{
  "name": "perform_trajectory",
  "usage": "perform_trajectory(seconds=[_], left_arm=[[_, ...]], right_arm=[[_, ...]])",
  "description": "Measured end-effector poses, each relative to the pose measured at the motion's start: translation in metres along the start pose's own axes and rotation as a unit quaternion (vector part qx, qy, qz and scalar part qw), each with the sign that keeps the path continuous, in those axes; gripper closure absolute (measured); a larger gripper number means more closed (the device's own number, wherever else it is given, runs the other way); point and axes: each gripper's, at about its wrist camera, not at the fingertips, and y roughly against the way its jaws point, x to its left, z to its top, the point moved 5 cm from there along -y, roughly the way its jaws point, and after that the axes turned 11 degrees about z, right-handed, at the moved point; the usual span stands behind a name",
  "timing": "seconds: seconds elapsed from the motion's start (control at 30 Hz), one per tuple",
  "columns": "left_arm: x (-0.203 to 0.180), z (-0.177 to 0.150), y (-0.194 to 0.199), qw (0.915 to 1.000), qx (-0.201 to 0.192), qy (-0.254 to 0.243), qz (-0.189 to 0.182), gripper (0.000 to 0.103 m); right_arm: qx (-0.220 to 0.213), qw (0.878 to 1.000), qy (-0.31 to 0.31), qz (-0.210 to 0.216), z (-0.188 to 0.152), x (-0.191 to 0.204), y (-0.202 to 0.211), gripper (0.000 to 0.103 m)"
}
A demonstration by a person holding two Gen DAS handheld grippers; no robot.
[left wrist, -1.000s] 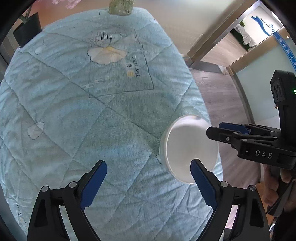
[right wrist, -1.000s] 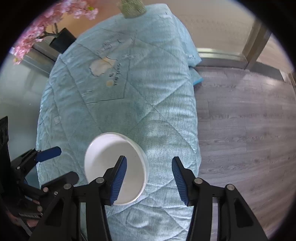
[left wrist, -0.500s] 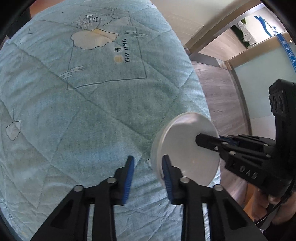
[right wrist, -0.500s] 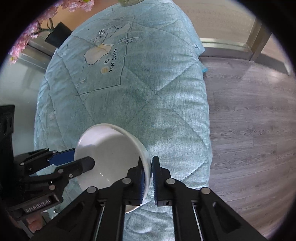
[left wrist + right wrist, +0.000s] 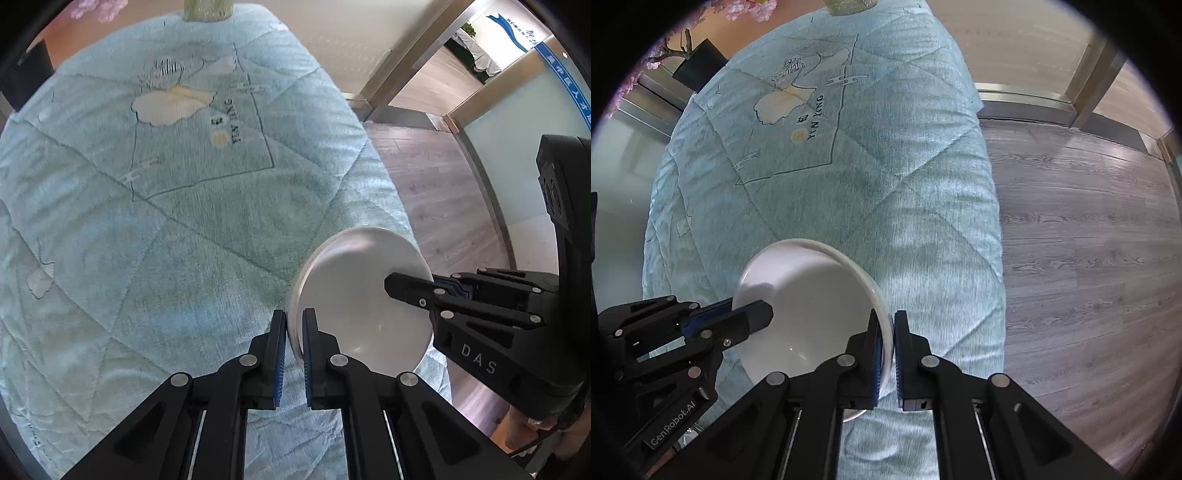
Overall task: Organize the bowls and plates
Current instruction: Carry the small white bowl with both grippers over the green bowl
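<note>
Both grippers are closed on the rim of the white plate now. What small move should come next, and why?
Probably a short, even lift with both hands together. The left gripper pinches the near-left rim of the white plate and the right gripper pinches the opposite rim. The plate sits near the edge of the blue quilt, over the wooden floor, so keep it level.

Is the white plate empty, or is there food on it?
Empty. The white plate shows only a smooth, bare surface in both wrist views. The left tool and right tool pinch its rim on opposite sides.
</note>
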Motion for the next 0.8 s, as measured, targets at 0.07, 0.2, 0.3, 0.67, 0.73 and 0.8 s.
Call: perform_trajectory(seconds=[0.07, 0.2, 0.3, 0.67, 0.73, 0.8], left_arm=[[-0.001, -0.002, 0.014, 0.9999, -0.013, -0.003, 0.011, 0.099], [-0.004, -0.011, 0.048, 0.9995, -0.021, -0.016, 0.015, 0.099], [-0.007, -0.023, 0.083, 0.9991, -0.034, -0.018, 0.020, 0.100], [-0.031, -0.105, 0.240, 0.9946, -0.093, -0.026, 0.038, 0.100], [-0.034, -0.124, 0.264, 0.9938, -0.102, -0.024, 0.038, 0.100], [-0.037, -0.144, 0.285, 0.9934, -0.105, -0.024, 0.040, 0.100]], right_arm=[[-0.003, 1.000, -0.001, 0.000, -0.004, 0.004, 0.007, 0.098], [-0.013, 1.000, -0.003, -0.002, -0.015, 0.015, 0.030, 0.098], [-0.027, 1.000, 0.000, 0.001, -0.026, 0.030, 0.059, 0.098], [-0.092, 0.995, 0.031, 0.000, -0.105, 0.093, 0.181, 0.098], [-0.103, 0.994, 0.024, 0.009, -0.120, 0.100, 0.198, 0.098], [-0.115, 0.993, 0.028, 0.009, -0.136, 0.111, 0.214, 0.097]])
